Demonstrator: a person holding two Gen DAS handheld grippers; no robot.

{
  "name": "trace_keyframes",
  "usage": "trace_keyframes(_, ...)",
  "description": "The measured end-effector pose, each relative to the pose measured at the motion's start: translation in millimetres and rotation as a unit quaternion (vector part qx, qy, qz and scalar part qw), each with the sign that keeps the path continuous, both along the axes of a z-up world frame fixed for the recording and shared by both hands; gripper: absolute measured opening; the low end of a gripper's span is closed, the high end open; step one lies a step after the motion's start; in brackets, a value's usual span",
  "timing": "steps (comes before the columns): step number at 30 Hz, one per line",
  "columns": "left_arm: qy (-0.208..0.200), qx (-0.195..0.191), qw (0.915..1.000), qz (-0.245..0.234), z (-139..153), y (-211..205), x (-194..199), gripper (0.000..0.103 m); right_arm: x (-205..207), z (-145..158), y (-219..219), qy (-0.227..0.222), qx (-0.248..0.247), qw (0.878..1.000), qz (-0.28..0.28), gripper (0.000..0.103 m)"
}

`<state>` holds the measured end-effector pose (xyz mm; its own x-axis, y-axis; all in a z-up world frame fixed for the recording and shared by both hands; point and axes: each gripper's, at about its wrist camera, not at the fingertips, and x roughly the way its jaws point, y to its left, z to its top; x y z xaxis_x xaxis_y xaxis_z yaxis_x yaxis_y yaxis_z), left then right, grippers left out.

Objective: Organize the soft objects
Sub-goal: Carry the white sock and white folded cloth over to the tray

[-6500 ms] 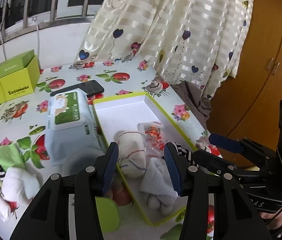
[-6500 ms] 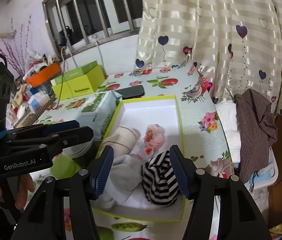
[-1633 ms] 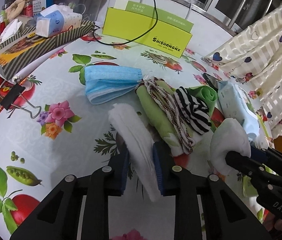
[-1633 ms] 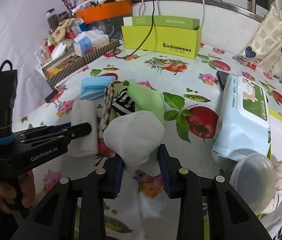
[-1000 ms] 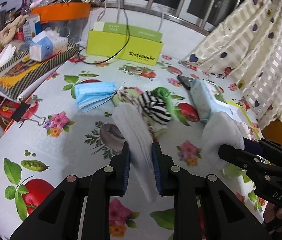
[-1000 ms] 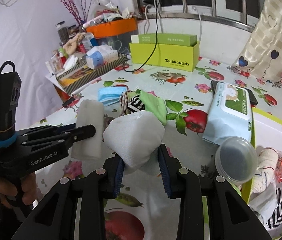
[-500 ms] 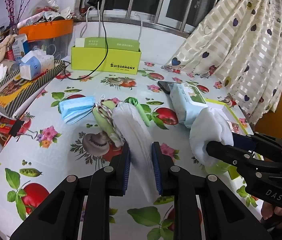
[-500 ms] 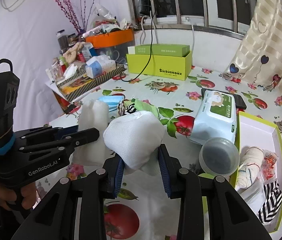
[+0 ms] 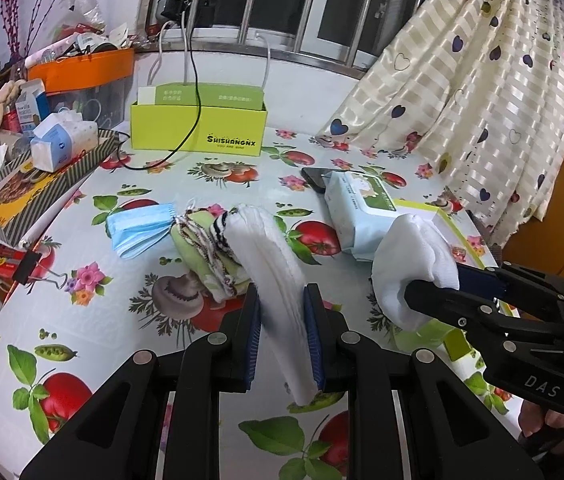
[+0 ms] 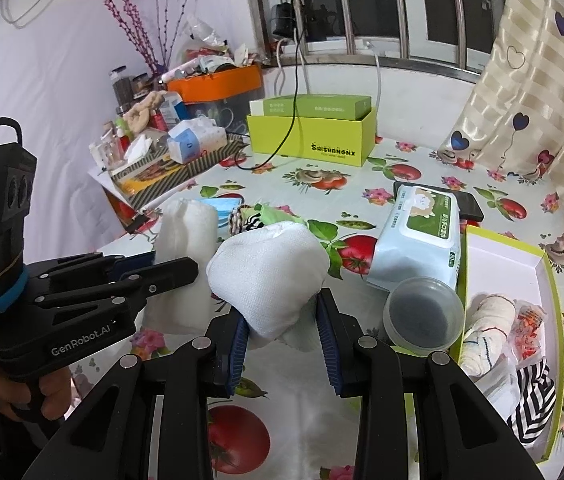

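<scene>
Both grippers are up off the table (image 9: 93,320), each with a catch. The left gripper (image 9: 282,336) has its blue pads pressed tight on a folded white cloth (image 9: 269,264), which stands up between them and sticks out past the tips. In the right wrist view that same cloth (image 10: 185,240) hangs just left of centre with the left gripper (image 10: 169,270) clamped on it.

The right gripper (image 10: 284,334) is pinched onto a white bundle (image 10: 267,280), a puffy lump that bulges above the pads. From the left camera the bundle (image 9: 410,264) sits at the tip of the right gripper (image 9: 438,288), off to the right.

Down on the flowered table, a blue mask (image 9: 139,230) lies beside a small heap of green and striped cloths (image 9: 205,256). A wipes pack (image 10: 422,236) rests near the middle, touching a phone (image 10: 468,204) behind it. Just in front of the pack stands a round tub (image 10: 424,312), right against the tray (image 10: 502,256). The tray holds a rolled towel (image 10: 490,320), a small packet (image 10: 528,324) and a striped sock (image 10: 534,396) at its near end. A lime box (image 9: 197,130) sits at the back by the window, a black cable trailing down its front.
</scene>
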<state>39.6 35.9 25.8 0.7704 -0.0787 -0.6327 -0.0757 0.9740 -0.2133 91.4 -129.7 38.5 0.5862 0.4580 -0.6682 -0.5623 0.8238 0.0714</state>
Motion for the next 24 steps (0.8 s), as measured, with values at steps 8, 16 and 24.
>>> trace_keyframes(8,-0.009,0.001,0.9998,-0.019,8.1,-14.4,6.1,0.022,0.8,5.5,-12.4,-0.006,0.002,1.0,-0.012,0.032)
trace_keyframes(16,-0.015,0.005,0.9991,-0.039,15.5,-32.5,13.3,0.022,2.2,8.8,-30.3,-0.011,0.009,0.999,-0.028,0.032)
trace_keyframes(24,-0.022,0.007,0.9981,-0.057,22.6,-49.5,18.0,0.022,4.0,13.0,-55.4,-0.017,0.018,0.998,-0.051,0.032)
